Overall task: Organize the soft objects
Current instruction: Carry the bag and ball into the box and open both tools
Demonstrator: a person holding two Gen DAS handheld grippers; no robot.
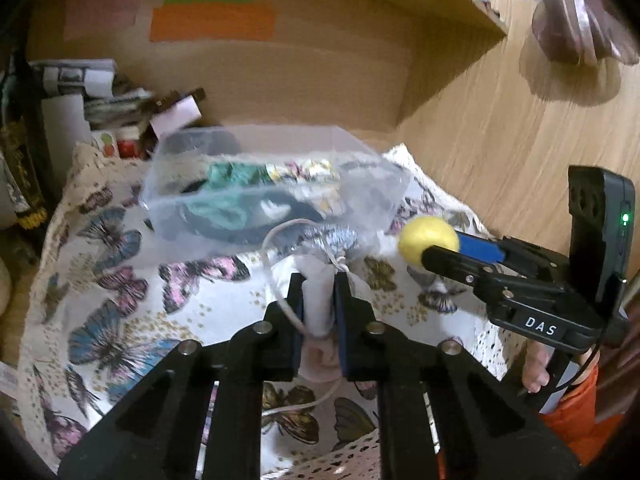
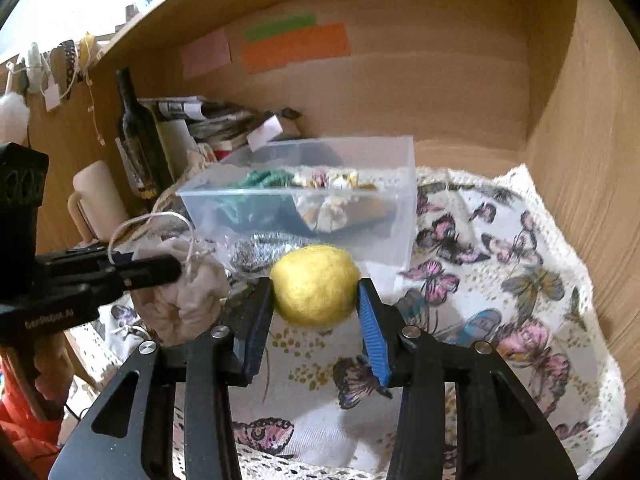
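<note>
My left gripper (image 1: 319, 285) is shut on a cream cloth pouch (image 1: 318, 304) with a white drawstring, held above the butterfly cloth; the pouch also shows in the right wrist view (image 2: 192, 296). My right gripper (image 2: 316, 292) is shut on a yellow felt ball (image 2: 316, 286), seen in the left wrist view (image 1: 428, 242) too. A clear plastic box (image 1: 276, 188) holding green, dark and patterned soft items stands just beyond both grippers (image 2: 304, 192). A silvery sheer pouch (image 2: 260, 246) lies against the box's front.
A butterfly-print cloth (image 2: 500, 280) covers the shelf floor. Wooden walls enclose the back and right (image 2: 580, 160). A dark bottle (image 2: 138, 136), a cream mug (image 2: 100, 196) and stacked papers (image 1: 104, 96) crowd the back left corner.
</note>
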